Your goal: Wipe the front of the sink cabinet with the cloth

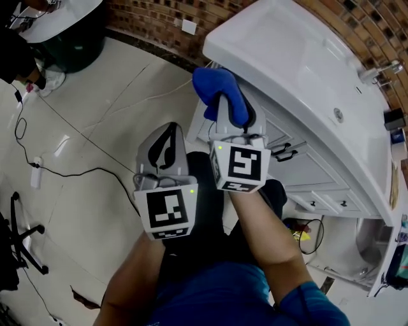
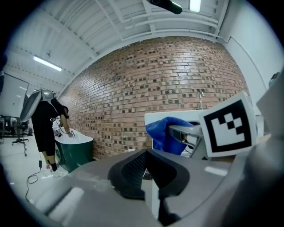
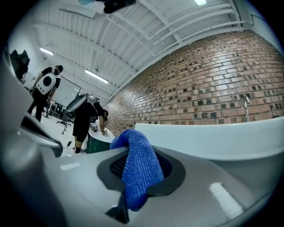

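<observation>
A blue cloth [image 1: 220, 94] is pinched in my right gripper [image 1: 234, 118], whose jaws are shut on it; in the right gripper view the blue cloth [image 3: 137, 170] bulges up between the black pads. The cloth hangs close to the left end of the white sink cabinet [image 1: 319, 181], just below the sink's white rim [image 1: 255, 60]. My left gripper [image 1: 167, 145] is held lower and to the left, jaws shut with nothing between them. From the left gripper view the cloth [image 2: 166, 133] and the right gripper's marker cube [image 2: 228, 128] show to the right.
The cabinet front has black handles [image 1: 285, 151]. A brick wall [image 1: 166, 13] runs behind the sink. A black cable [image 1: 76, 172] trails over the glossy floor on the left. A second basin on a dark green stand [image 1: 70, 38] sits far left, a person [image 2: 46, 128] beside it.
</observation>
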`<state>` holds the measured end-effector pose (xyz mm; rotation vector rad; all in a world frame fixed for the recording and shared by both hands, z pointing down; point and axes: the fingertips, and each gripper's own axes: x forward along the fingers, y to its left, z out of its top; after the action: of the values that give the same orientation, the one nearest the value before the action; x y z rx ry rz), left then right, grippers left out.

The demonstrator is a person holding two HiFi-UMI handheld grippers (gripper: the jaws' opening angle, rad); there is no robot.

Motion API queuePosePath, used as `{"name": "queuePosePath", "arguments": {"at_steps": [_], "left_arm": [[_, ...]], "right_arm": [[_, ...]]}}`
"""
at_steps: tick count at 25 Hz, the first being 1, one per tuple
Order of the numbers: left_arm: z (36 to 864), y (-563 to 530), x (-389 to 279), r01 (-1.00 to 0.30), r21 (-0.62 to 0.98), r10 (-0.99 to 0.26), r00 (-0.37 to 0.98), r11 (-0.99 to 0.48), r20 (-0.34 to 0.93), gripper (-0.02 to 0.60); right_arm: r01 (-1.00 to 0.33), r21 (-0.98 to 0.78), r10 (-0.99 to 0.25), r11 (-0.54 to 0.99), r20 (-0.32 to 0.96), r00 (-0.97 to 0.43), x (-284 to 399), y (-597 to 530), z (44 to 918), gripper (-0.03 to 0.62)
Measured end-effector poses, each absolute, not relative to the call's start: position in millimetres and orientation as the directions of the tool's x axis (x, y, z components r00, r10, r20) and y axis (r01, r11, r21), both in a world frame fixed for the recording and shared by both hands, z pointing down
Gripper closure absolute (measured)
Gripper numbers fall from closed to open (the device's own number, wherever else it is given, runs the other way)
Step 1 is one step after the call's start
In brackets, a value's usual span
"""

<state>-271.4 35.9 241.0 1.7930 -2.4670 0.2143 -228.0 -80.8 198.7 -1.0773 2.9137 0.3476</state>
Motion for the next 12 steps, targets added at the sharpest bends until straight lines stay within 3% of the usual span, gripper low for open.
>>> {"name": "queuePosePath", "arguments": {"at_steps": [6,12], "left_arm": [[245,33,-266,-0.959,-0.035,-0.947,-0.285,0.282,0.147,0.575],[254,25,-241,-0.977,-0.063,-0.961,-0.214,0.206,0.177,0.575]], "right_arm": [[-0.655,0.218,-0.658,0.724,-0.067,-0.75,-262,-102,204,0.54],[-0.706,0.182,-0.715,0.684,-0.022,-0.698,-237,-127,219,0.54]]}}
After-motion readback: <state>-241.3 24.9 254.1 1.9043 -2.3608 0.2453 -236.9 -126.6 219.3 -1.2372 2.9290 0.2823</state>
